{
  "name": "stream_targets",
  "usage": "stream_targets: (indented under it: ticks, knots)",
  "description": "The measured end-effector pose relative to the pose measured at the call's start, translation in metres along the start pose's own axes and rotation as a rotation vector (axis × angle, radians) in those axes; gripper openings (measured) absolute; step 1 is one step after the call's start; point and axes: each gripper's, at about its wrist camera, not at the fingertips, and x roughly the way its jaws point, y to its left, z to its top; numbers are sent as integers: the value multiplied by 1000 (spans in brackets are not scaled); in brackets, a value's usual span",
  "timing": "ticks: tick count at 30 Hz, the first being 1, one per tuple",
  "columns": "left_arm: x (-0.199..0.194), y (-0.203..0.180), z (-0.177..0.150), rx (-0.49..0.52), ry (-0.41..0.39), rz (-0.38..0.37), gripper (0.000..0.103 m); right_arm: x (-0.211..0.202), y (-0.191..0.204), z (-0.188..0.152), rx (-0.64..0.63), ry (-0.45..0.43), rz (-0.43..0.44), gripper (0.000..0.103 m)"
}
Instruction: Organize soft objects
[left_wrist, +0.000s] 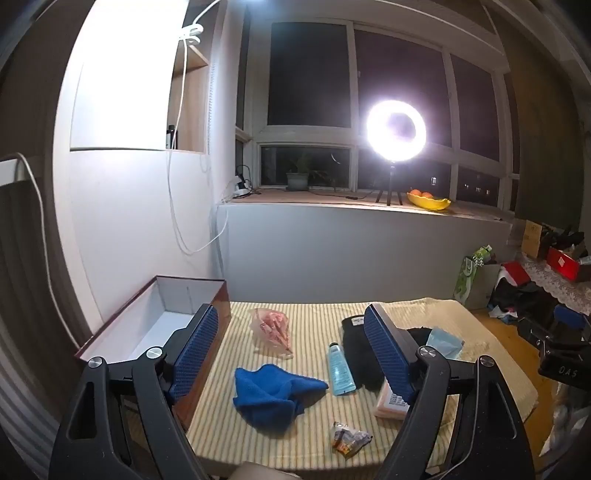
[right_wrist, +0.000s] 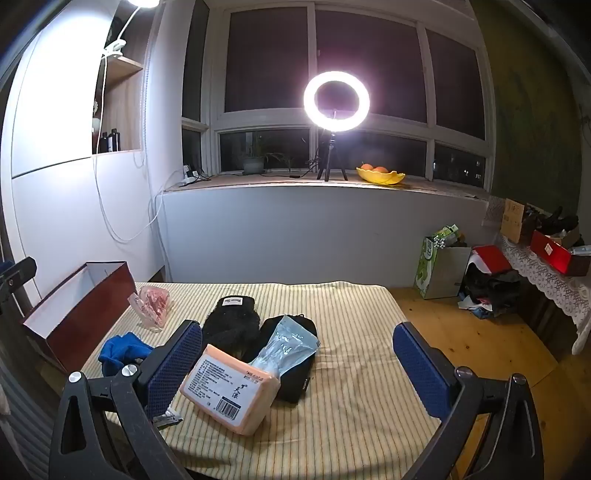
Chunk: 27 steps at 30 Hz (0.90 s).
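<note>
A: L gripper (left_wrist: 291, 347)?
B: Jaws spread wide, nothing held, nothing touched. Blue cloth (left_wrist: 275, 395) lies on the table below the gap, nearer the L finger. Tube (left_wrist: 340, 369) just right of it, close to the R finger.

A: R gripper (right_wrist: 297, 354)?
B: Also fully spread, empty. Orange pack (right_wrist: 231, 387) sits beside its L finger; can't tell if they touch. Clear blue pouch (right_wrist: 284, 345) leans on the pack's far end, atop a black bag (right_wrist: 299, 373). Black glove (right_wrist: 231, 325) just behind.

A: Rest of the soft stuff?
B: Pink bag (left_wrist: 271, 330) toward the table's far-left corner, near the box (left_wrist: 122, 328). Small wrapper (left_wrist: 349, 437) by the near edge.

A: Box?
B: Red-brown, open, white inside, looks empty; along the table's L edge.

A: Surface, room?
B: Wood table (right_wrist: 461, 332), striped yellow cover (right_wrist: 351, 406) over most of it, R side bare. Behind: grey wall, sill w/ ring light (right_wrist: 336, 101), potted plant (right_wrist: 253, 162), yellow fruit bowl (right_wrist: 380, 176). Dark windows. Clutter on the floor at right.
</note>
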Motion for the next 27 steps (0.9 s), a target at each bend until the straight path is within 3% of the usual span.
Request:
stream_targets:
  ticks: [2,5,27]
  knots:
    - [6,0,1,-1,28,11,81,0,0,0,-2,0,-1,102]
    - [-1,1,-1,-9,-7,16,81,1,1,-1,-3,-3,-2,102]
    - [-5,3,0,-9,2,15,81,-1,9,2,-7,-6,5,102]
